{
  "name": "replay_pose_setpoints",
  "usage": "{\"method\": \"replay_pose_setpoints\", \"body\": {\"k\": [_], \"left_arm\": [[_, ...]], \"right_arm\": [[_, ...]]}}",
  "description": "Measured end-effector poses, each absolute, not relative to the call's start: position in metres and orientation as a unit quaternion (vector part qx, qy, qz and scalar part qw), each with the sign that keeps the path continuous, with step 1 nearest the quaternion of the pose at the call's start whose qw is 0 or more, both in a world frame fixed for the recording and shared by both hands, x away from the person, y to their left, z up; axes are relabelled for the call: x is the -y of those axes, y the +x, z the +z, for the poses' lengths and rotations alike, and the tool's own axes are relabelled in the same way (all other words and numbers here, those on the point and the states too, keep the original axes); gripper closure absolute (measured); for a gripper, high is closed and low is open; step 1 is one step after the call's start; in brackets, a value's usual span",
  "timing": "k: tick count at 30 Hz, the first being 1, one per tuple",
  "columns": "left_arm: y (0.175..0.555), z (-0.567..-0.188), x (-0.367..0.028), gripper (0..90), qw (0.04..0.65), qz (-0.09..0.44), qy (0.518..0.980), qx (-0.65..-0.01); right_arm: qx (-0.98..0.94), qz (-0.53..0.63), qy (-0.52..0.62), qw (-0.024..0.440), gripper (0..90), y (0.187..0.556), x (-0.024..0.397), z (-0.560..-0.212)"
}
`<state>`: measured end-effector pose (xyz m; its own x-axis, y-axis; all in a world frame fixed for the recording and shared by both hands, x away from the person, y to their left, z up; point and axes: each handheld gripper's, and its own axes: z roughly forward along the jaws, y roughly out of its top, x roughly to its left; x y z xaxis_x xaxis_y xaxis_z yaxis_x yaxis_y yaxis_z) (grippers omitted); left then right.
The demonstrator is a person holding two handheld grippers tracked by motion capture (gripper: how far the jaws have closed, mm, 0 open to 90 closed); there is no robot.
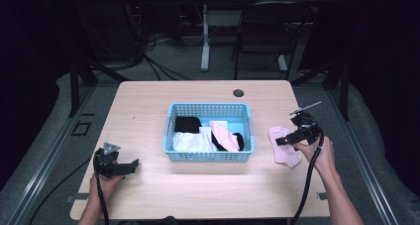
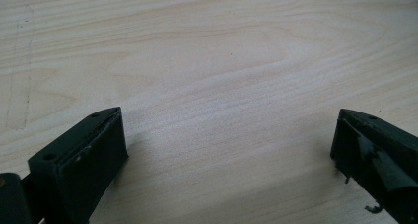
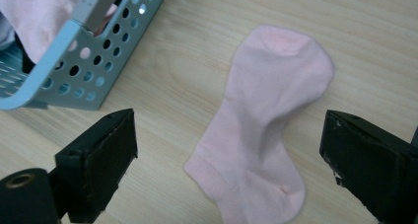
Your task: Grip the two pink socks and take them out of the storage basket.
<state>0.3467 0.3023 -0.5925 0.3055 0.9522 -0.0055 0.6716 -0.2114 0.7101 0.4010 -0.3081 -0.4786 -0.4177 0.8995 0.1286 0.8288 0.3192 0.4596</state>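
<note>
A light wooden table (image 1: 148,111) stands in a dim room, with a black chair (image 1: 267,31) and loose cables on the floor beyond it. From the high view, a pale blue perforated basket (image 1: 171,131) sits at the table's middle, holding black, white and pink cloth pieces. A pink sock (image 1: 283,153) lies flat on the wood just right of the basket, apart from it. The right gripper (image 1: 283,140), held in a person's hand, hangs right over the sock with its 2 jaws pointing toward the basket. The left gripper (image 1: 132,164) rests near the table's front left corner, well apart from the basket, its cable trailing off the front edge.

In the left gripper view, the 2 black jaws stand wide apart above bare wood grain, with nothing between them and nothing held.

In the right gripper view, the right gripper's (image 3: 229,145) jaws stand wide, 1 to each side of the pink sock (image 3: 261,130), and neither pad touches it. The sock lies loose on the table, its rounded toe end farther off and its cuff end nearest the camera. A corner of the blue basket (image 3: 74,71) shows at upper left, with pink cloth (image 3: 34,17) draped over its rim.
</note>
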Motion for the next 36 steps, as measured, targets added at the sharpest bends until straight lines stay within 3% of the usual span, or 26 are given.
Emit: {"method": "replay_pose_setpoints", "body": {"k": [11, 36], "left_arm": [[0.347, -0.592, -0.302, 0.5, 0.312, 0.225, 0.745, -0.545], [0.346, -0.593, -0.302, 0.5, 0.312, 0.225, 0.744, -0.546]], "right_arm": [[-0.809, 0.245, 0.529, 0.081, 0.1, 0.398, 0.307, -0.467], [-0.83, 0.252, 0.49, 0.087, 0.0, 0.406, 0.269, -0.419]]}}
